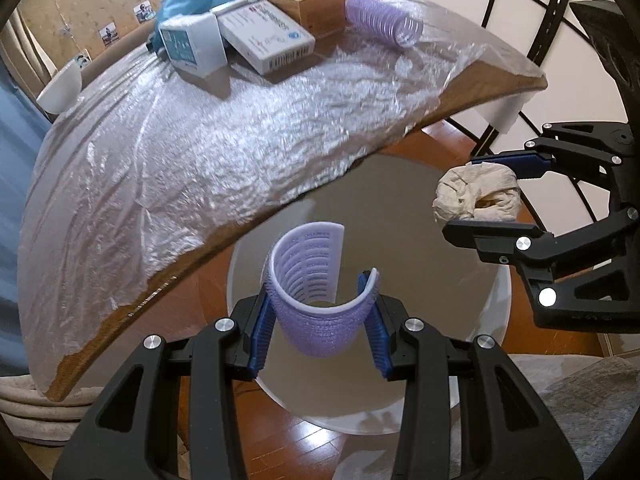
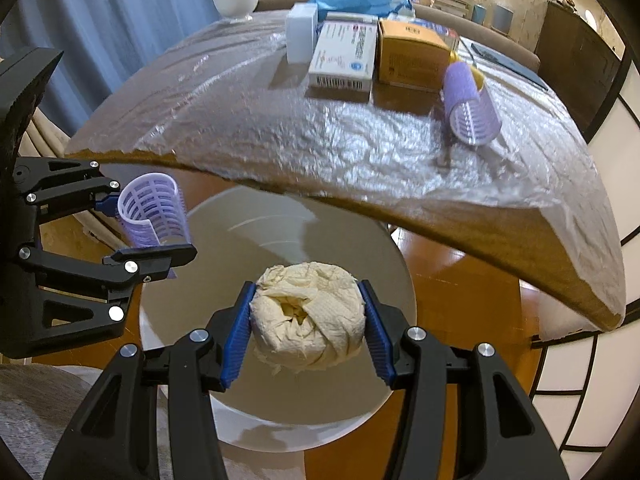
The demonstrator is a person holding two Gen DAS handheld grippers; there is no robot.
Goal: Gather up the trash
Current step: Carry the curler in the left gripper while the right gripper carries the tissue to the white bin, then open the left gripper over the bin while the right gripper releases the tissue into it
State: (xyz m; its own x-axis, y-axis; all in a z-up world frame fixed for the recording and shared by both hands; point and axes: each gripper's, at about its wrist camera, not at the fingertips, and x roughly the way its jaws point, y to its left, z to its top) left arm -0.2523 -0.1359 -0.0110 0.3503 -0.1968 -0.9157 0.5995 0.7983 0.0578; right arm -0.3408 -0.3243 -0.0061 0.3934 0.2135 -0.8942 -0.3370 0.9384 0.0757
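Split lilac hair roller (image 1: pixel 320 300), crumpled cream tissue wad (image 2: pixel 308 316)

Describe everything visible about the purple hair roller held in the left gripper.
The hair roller is a pale lilac plastic cylinder with slotted, grid-like walls and a bristly outer surface. One side looks split or broken open, so it reads as a curled C shape rather than a closed tube. The left gripper has its blue-padded jaws shut on its lower sides, open end pointing forward. It hangs in the air off the table edge, above the white bin, touching nothing else.
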